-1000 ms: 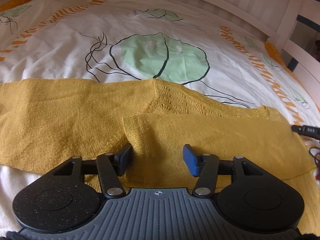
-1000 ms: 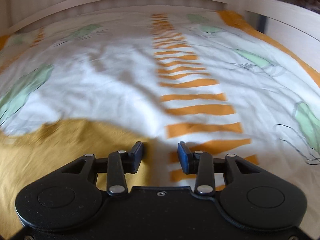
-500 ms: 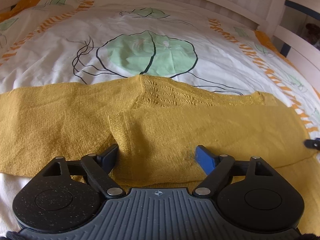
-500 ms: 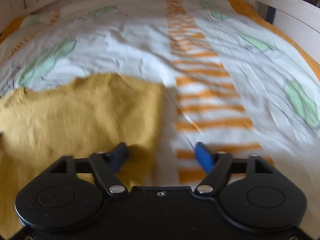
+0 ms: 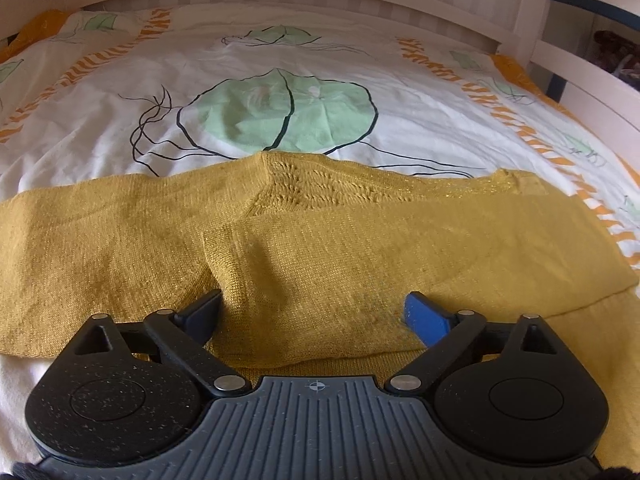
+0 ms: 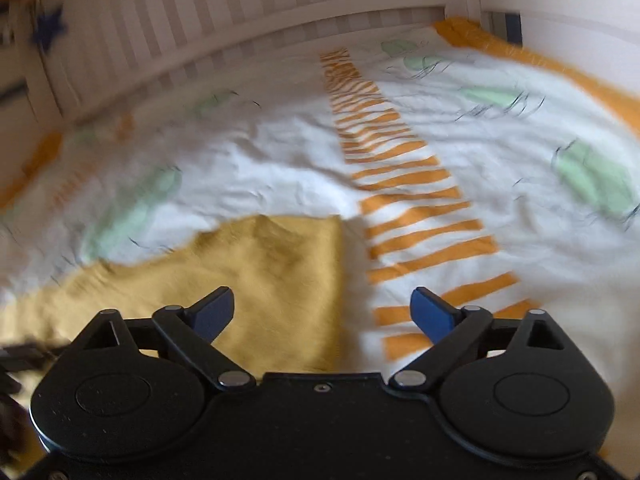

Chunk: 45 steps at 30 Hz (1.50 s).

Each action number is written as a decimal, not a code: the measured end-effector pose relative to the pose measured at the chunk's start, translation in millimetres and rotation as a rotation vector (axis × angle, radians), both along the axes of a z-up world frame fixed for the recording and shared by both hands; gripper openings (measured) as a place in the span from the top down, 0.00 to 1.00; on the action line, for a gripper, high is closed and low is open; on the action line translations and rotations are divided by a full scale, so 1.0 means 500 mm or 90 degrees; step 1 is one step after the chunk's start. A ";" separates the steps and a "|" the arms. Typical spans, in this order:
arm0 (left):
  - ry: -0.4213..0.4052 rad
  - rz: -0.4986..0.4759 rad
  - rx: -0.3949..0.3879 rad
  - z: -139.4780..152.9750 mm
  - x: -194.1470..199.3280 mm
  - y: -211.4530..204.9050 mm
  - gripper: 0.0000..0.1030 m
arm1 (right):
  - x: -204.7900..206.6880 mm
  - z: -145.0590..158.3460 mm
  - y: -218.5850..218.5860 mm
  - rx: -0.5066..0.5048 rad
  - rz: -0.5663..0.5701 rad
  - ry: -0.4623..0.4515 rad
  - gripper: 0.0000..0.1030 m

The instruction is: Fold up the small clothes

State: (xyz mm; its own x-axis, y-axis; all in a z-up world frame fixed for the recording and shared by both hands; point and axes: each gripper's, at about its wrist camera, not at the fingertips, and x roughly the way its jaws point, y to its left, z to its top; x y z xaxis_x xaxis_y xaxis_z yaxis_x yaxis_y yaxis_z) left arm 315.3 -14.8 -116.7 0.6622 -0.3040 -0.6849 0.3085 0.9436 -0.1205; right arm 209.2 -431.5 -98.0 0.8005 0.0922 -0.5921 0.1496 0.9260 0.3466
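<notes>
While the mustard-yellow knitted garment [image 5: 328, 256] lies spread across the bed, the left tongs [image 5: 314, 312] hover low over its near part with their jaws spread wide, having just been opening; the knit lies beneath the gap, yet neither blue pad [image 5: 424, 316] presses on it, so nothing is held. In the left wrist view the garment fills the band from nine o'clock through the centre to three o'clock. One layer is folded over another, its free edge running from the centre toward four o'clock, and an openwork patch of the knit sits at the twelve o'clock edge of the garment. Beyond it, toward twelve o'clock, the white duvet cover [image 5: 420, 92] shows a large green leaf print [image 5: 280, 116] with dark outlines and orange striped bands [image 5: 532, 132] running off toward two o'clock. A white bed frame [image 5: 532, 8] closes the far side.

The right tongs [image 6: 322, 312] are likewise spread wide and hold nothing, their jaws also having just been opening. That view is blurred, but the garment's end [image 6: 260, 272] appears to lie from the centre toward eight o'clock, its straight side edge passing between the pads. The right-hand pad sits over the bare duvet's orange stripes [image 6: 412, 200], which run from five o'clock up to twelve o'clock. Slatted rails [image 6: 224, 28] stand behind, from ten to one o'clock.
</notes>
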 end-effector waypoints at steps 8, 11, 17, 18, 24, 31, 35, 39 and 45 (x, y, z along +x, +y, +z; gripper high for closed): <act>0.022 0.027 -0.051 0.029 -0.022 0.064 0.08 | 0.021 0.004 0.009 0.088 0.050 -0.049 0.05; 0.032 0.072 -0.061 0.051 -0.027 0.110 0.08 | 0.027 0.002 0.012 0.111 0.061 -0.061 0.05; 0.021 0.188 -0.073 0.120 -0.032 0.256 0.08 | 0.028 -0.003 0.014 0.162 0.079 -0.065 0.04; 0.017 0.209 -0.073 0.132 -0.032 0.283 0.08 | 0.028 -0.003 0.014 0.168 0.081 -0.067 0.04; -0.001 0.366 -0.099 0.187 -0.050 0.460 0.08 | 0.027 -0.003 0.035 0.187 0.096 -0.069 0.02; 0.023 0.509 -0.172 0.170 -0.081 0.601 0.07 | 0.024 -0.009 0.099 0.249 0.142 -0.076 0.00; 0.042 0.565 -0.212 0.139 -0.096 0.654 0.08 | 0.025 -0.015 0.161 0.273 0.171 -0.054 0.00; 0.051 0.615 -0.251 0.116 -0.105 0.698 0.08 | 0.012 -0.015 0.224 0.287 0.237 -0.066 0.00; 0.061 0.660 -0.309 0.078 -0.099 0.752 0.08 | -0.007 -0.021 0.300 0.303 0.296 -0.073 0.00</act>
